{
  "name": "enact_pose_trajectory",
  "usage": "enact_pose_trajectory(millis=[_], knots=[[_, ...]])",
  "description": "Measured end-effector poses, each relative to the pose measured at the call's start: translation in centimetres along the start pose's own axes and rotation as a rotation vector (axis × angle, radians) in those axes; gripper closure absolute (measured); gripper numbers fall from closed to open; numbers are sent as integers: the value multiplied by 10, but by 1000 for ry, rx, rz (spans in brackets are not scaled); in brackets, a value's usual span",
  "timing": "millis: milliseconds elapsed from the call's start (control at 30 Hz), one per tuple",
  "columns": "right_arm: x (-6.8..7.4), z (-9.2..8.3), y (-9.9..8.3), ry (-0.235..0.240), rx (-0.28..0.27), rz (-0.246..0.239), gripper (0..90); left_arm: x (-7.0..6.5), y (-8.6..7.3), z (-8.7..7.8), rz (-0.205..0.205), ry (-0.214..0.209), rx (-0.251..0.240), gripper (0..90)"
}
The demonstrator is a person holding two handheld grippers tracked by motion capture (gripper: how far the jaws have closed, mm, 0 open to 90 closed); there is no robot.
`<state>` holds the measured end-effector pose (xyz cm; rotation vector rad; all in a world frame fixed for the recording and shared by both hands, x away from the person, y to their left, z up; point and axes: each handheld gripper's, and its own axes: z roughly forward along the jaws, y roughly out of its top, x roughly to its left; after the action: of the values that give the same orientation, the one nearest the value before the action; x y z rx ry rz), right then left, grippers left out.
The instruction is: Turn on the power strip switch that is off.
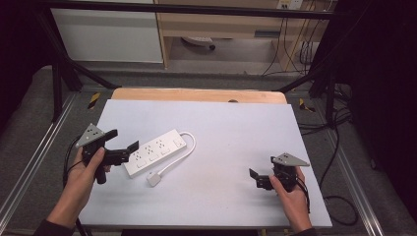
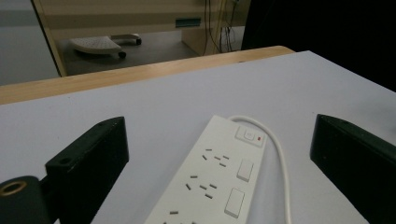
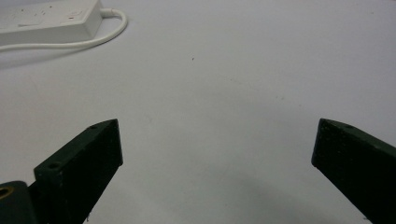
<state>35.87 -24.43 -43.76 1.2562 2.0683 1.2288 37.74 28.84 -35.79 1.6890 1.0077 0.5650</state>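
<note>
A white power strip (image 1: pixel 155 152) lies slantwise on the left half of the pale table sheet (image 1: pixel 231 132). Its white cable (image 1: pixel 189 147) loops round to a plug (image 1: pixel 154 179) lying loose in front of it. My left gripper (image 1: pixel 123 140) is open at the strip's near left end, its jaws level with that end. In the left gripper view the strip (image 2: pixel 210 182) runs up between the jaws of the left gripper (image 2: pixel 219 123), sockets and switches facing up. My right gripper (image 1: pixel 262 167) is open over bare sheet at the front right. The right gripper (image 3: pixel 218 128) holds nothing, with the strip (image 3: pixel 51 21) far off.
A wooden table edge (image 1: pixel 196 94) runs along the back of the sheet. Black frame bars (image 1: pixel 59 73) and floor rails flank the table. Behind stand a white cabinet (image 1: pixel 108 34) and a wooden shelf unit, with cables (image 1: pixel 339 142) on the floor at the right.
</note>
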Motion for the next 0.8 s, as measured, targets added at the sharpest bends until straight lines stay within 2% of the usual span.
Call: enact_pose_trajectory(millis=[800], knots=[[0,0,0,-1,-1,4,23,10,-17,-40,-22,6,-8,45]])
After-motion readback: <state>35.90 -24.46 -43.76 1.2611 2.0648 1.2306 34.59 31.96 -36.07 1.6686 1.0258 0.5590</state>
